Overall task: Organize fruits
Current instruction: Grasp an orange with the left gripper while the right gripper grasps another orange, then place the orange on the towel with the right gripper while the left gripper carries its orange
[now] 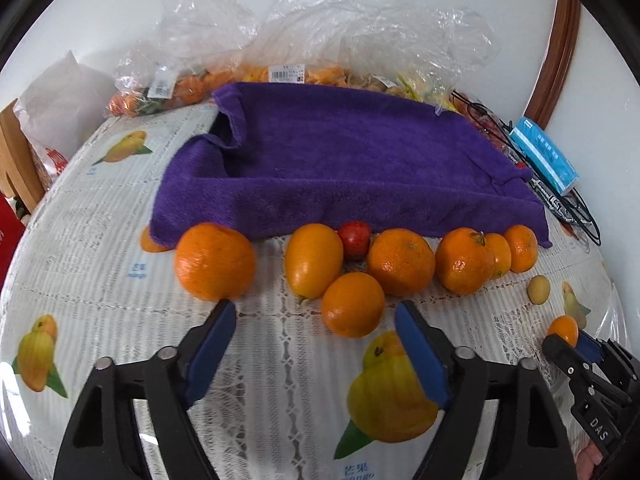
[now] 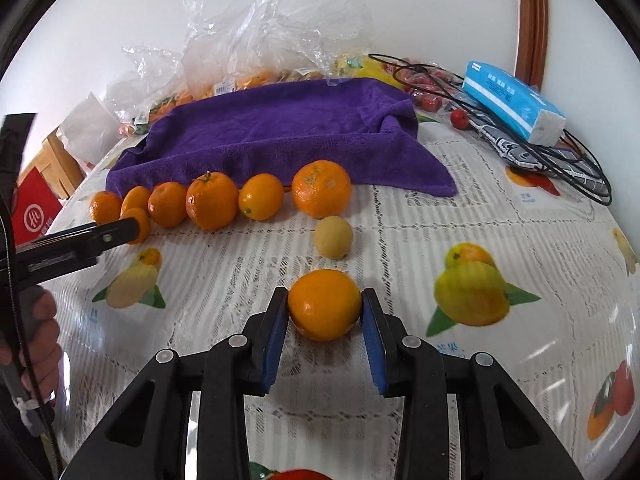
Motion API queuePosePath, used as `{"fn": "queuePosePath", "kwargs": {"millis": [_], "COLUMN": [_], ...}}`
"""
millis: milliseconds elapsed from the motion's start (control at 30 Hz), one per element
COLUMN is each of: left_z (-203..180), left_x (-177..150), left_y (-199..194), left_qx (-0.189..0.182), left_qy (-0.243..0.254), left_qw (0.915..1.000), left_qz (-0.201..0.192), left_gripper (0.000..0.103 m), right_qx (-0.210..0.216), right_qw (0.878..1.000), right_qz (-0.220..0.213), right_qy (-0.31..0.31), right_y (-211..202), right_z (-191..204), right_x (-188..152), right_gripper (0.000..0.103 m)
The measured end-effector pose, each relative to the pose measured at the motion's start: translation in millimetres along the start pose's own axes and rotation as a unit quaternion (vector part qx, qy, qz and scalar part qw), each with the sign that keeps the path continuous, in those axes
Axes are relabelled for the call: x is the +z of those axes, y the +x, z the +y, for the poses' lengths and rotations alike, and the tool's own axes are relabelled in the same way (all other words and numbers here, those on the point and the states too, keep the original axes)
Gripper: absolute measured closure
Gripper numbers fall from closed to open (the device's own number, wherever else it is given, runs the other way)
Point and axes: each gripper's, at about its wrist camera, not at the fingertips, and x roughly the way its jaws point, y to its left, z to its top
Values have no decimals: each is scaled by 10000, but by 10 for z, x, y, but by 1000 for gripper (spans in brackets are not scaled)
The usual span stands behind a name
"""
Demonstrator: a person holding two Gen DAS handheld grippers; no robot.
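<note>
On the surface [image 1: 100, 240], covered by a lace-patterned cloth printed with fruit, a purple towel [image 1: 340, 168] lay spread, with a row of fruit along its near edge. In the left wrist view, from left to right: a large orange [image 1: 215, 266]; an oval orange fruit [image 1: 314, 259]; a small red fruit [image 1: 354, 239] behind it, touching the towel's edge; a round orange [image 1: 353, 310] nearer the camera; then further oranges [image 1: 401, 262] side by side, and a small pale fruit [image 1: 538, 289] set apart at the right. The left claw [image 1: 316, 320] hovered over the surface with its jaws apart and nothing between the pads; the round orange lay just ahead of the gap, untouched. At the far right the right claw [image 1: 566, 338] was closed upon a small orange [image 1: 564, 329]. In the right wrist view, a hand [image 2: 38, 336] at the left edge carried the left claw [image 2: 134, 226], whose tip reached toward the left end of the row. The right claw [image 2: 325, 300] gripped the small orange [image 2: 324, 304], both blue pads [image 2: 276, 332] pressing its sides, low over the surface. The pale fruit [image 2: 333, 237] lay just beyond it. Clear plastic bags [image 2: 260, 40] of fruit stood behind the towel; a blue tissue pack [image 2: 516, 100] and black cables [image 2: 560, 160] lay at the right.
</note>
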Motion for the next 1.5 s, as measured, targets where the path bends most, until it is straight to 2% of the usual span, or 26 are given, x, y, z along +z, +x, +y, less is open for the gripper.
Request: {"fn": "queuePosePath", "kwargs": {"millis": [100,133,233,333,533,833,1000,1200,1500], "left_z": [-40,-60,-107,-122,-50,-19,-37,35,220], "left_x": [-18,-27,-63,-111,-193,-119,38,317,764], "left_y": [14,18,10,-21,-115,-352,-481,-523,-282], "left_qx": [-33,-103,-206,-196,-400,-402,-319,-222,-29], "left_qy": [7,31,176,267,182,209,321,161,-80], "left_qw": [10000,9999,9996,9994,9990,9986,9979,9978,9975], "left_qz": [-65,-38,-23,-42,25,-256,-452,-604,-700], "left_gripper": [49,60,72,72,72,72,72,72,72], "right_qx": [-48,-71,-86,-36,0,-37,-158,-227,-103], "right_qw": [9999,9999,9998,9998,9998,9990,9975,9949,9932], "right_qz": [-70,-95,-122,-143,-210,-433,-686,-987,-1162], "right_qy": [-78,-96,-127,-93,-17,109,92,-13,-59], "right_y": [2,-1,3,5,-34,-224,-373,-455,-200], "right_z": [4,12,23,9,-22,-43,-22,14,29], "right_x": [-14,-22,-19,-13,-26,106,379,795,1310], "right_gripper": [67,67,67,67,67,67,67,67,67]}}
